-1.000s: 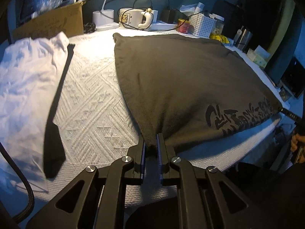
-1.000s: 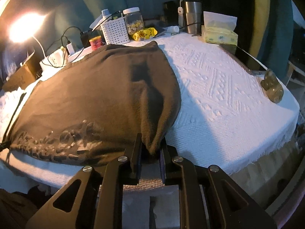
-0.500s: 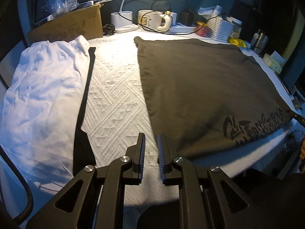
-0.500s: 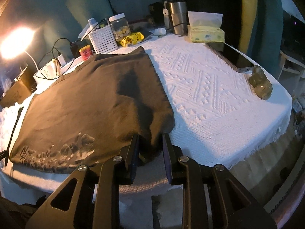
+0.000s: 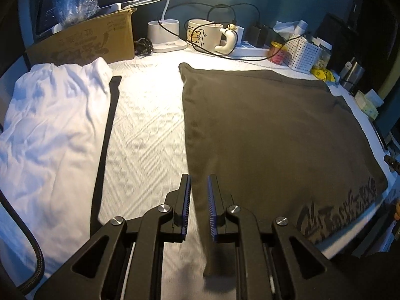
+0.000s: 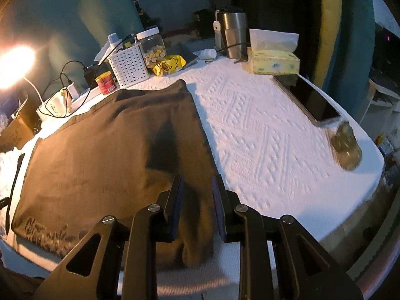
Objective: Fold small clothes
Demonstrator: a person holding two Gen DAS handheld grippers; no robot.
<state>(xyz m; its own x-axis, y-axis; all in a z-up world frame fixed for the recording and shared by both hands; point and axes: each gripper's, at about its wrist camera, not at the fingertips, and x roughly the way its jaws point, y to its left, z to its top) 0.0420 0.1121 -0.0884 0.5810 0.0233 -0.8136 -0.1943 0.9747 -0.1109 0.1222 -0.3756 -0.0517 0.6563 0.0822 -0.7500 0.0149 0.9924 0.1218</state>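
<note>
A dark brown garment with a printed near hem lies flat on the white textured table cover. My left gripper hovers above the garment's near left corner, jaws a little apart, with nothing pinched between them. In the right wrist view the same garment is spread out. My right gripper stands open over its near right corner, and the pads do not touch the cloth. A white garment lies crumpled at the left, on a black cloth whose edge shows beside it.
Along the far edge stand a cardboard box, a lamp base, a mug with cables and a white basket. On the right side are a steel tumbler, a tissue box, a phone and a small figurine.
Both grippers let go of the brown garment's near corners and drew back and up. The garment now lies flat, and both pairs of jaws stand apart.
</note>
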